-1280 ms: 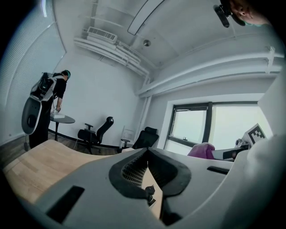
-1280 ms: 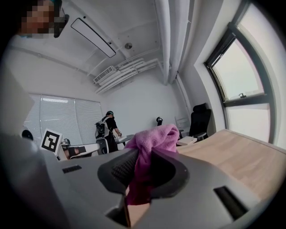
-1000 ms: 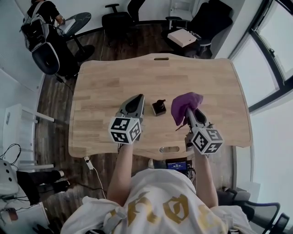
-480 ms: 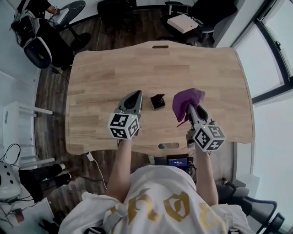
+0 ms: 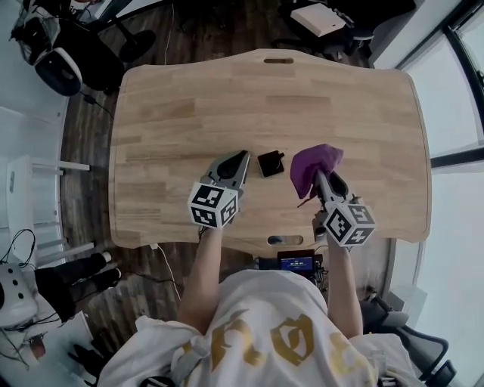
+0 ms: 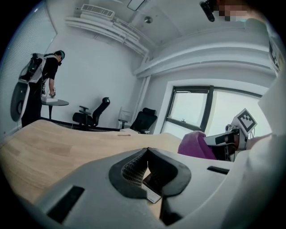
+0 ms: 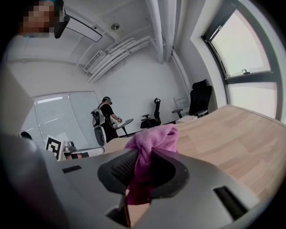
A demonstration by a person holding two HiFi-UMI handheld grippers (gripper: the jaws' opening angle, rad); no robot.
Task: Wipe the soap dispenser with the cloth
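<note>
A small black soap dispenser (image 5: 270, 162) stands on the wooden table (image 5: 189, 98), a little in front of its middle. My left gripper (image 5: 242, 157) is just left of it, shut with nothing between the jaws (image 6: 146, 153). A dark shape shows through the gap under the tips. My right gripper (image 5: 316, 175) is to the dispenser's right, shut on a purple cloth (image 5: 314, 162). The cloth (image 7: 149, 143) bunches up over the fingertips and hangs down between them. In the left gripper view, the cloth (image 6: 196, 145) and the right gripper (image 6: 230, 138) are at the right.
Office chairs (image 5: 333, 19) and a white box (image 5: 321, 17) stand beyond the table's far edge. A person with a backpack (image 5: 45, 45) is at the far left by a round side table. Windows run along the right. A cable slot (image 5: 281, 240) lies at the near edge.
Both grippers have sunk toward the table top, still flanking the dispenser. The cloth stays pinched in the right gripper and the left stays shut.
</note>
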